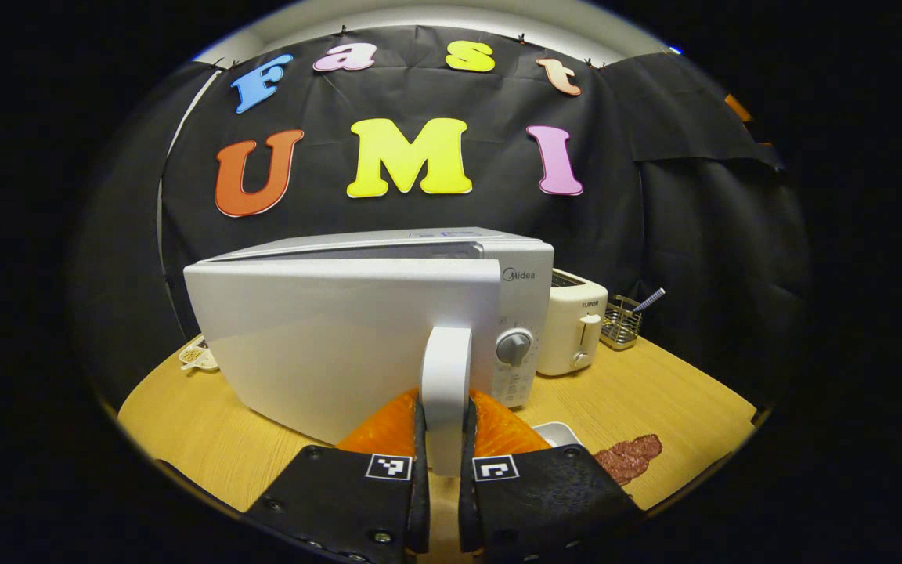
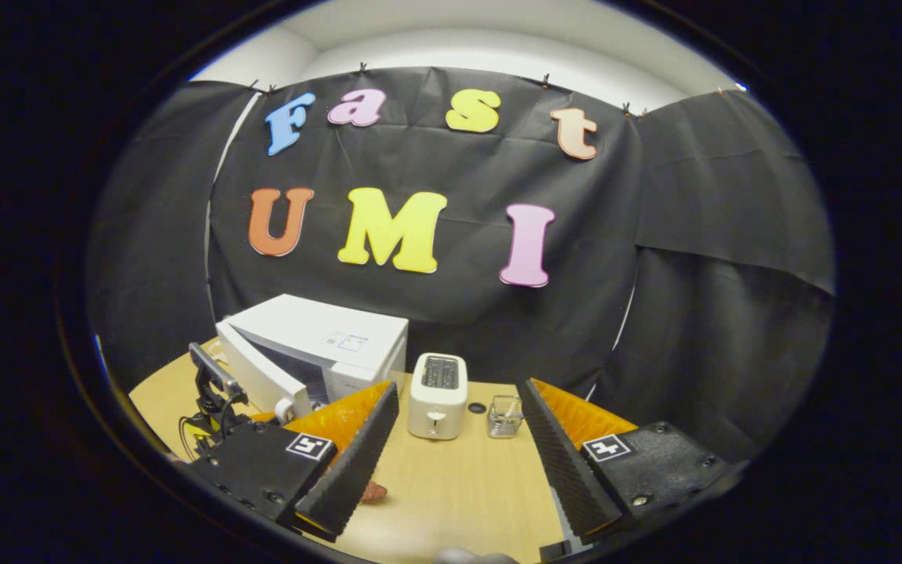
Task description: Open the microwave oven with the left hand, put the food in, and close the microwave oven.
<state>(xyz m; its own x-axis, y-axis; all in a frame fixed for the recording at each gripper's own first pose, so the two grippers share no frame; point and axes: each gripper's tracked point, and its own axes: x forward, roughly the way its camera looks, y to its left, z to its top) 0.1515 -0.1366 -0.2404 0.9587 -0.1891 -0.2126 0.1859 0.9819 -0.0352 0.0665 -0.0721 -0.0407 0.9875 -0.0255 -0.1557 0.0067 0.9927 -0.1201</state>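
Note:
The white microwave oven (image 1: 528, 270) stands on the wooden table (image 1: 686, 392), its door (image 1: 326, 337) swung partly open toward me. My left gripper (image 1: 445, 407) is shut on the door's upright white handle (image 1: 445, 368), one finger on each side. A flat brown piece of food (image 1: 629, 458) lies on the table to the right, beside the corner of a white plate (image 1: 557, 432). In the right gripper view the microwave (image 2: 326, 337) sits at the left with its door (image 2: 259, 380) ajar. My right gripper (image 2: 457, 392) hangs open above the table, holding nothing. A bit of the food (image 2: 375, 492) peeks out by its left finger.
A cream toaster (image 1: 572, 321) stands right of the microwave, with a small wire basket (image 1: 623, 321) beyond it. A small dish (image 1: 196, 356) sits behind the door at the table's left. The toaster (image 2: 437, 395) and basket (image 2: 504, 415) lie ahead of my right gripper.

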